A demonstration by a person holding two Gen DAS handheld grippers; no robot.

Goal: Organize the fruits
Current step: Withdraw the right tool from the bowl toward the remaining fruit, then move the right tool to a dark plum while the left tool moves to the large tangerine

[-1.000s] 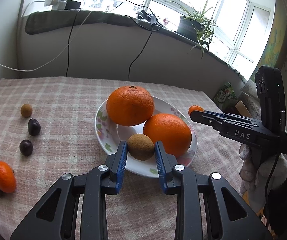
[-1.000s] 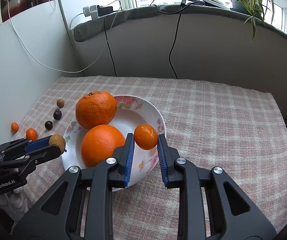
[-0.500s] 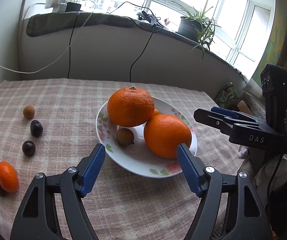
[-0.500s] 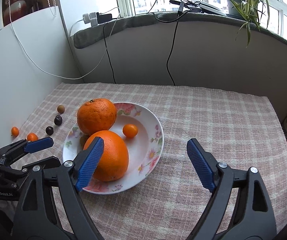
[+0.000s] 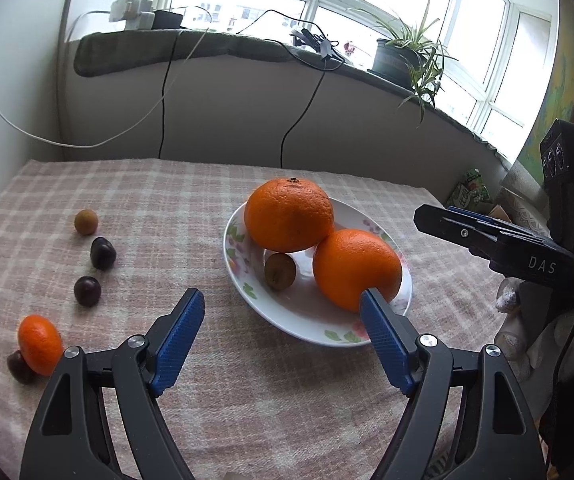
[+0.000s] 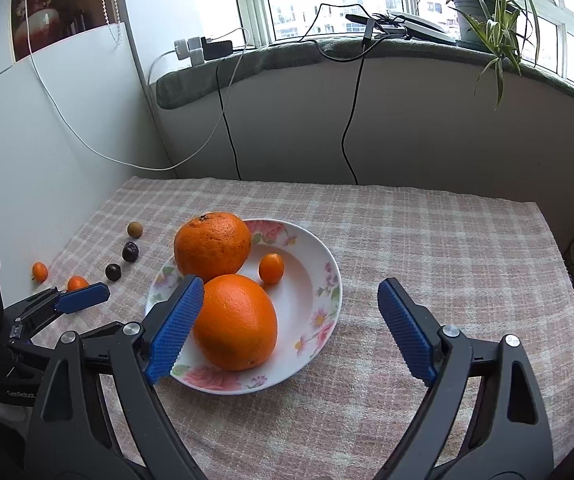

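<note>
Left gripper point(image 5: 281, 336): seen at the bottom centre of the left wrist view, jaws spread wide, nothing held between the blue pads.
Right gripper point(image 6: 289, 326): seen at the bottom of the right wrist view, jaws likewise spread wide and empty; its left pad is seen in front of the near orange.
Plate point(image 6: 319, 320): a white floral dish, set on the checked tablecloth point(image 6: 447, 264) at mid-frame in both views.
Near orange point(image 6: 235, 322): laid in the plate's front part, touching the far orange.
Far orange point(image 6: 212, 247): placed at the plate's back left rim.
Kumquat point(image 6: 271, 267): found in the plate, just right of the far orange in the right wrist view.
Brown fruit point(image 5: 280, 271): tucked in the plate between the two oranges in the left wrist view.
Loose fruits: a small brown one point(image 5: 86, 222), two dark ones point(image 5: 103, 253) point(image 5: 87, 291) and an orange one point(image 5: 40, 345) are spread on the cloth at the left of the left wrist view, well apart from the plate.
Gloved hand point(image 5: 527, 328): seen at the right edge, under the other gripper.
</note>
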